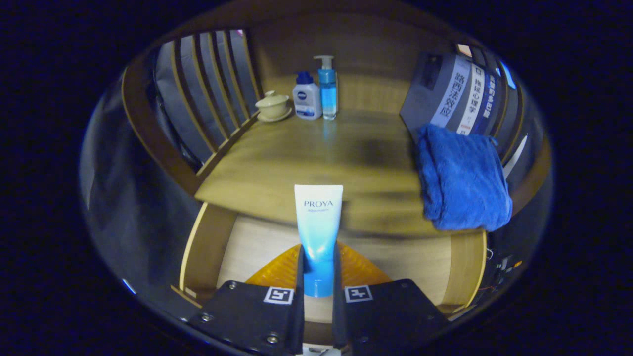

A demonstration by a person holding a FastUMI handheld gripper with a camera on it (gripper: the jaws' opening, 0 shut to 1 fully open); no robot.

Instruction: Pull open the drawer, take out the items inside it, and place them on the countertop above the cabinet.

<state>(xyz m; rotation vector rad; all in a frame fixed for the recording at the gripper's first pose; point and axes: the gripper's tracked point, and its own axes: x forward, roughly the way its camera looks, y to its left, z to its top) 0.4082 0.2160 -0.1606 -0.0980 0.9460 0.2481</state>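
Observation:
My gripper point(318, 269) is shut on a white and blue tube point(318, 222), both fingers pressing its lower part near the blue cap. The tube stands upright between the fingers, lifted over the open drawer point(207, 247). An orange ribbed item point(361, 269) lies in the drawer beneath the fingers, partly hidden by them. Just beyond the tube's top runs the front edge of the wooden countertop point(306, 158).
A folded blue towel point(460, 180) lies at the countertop's right front, hanging over the edge. Books point(460, 96) lean at the back right. A lidded cup on a saucer point(273, 105), a small bottle point(306, 96) and a blue pump bottle point(327, 89) stand at the back. A slatted rail point(207, 94) borders the left.

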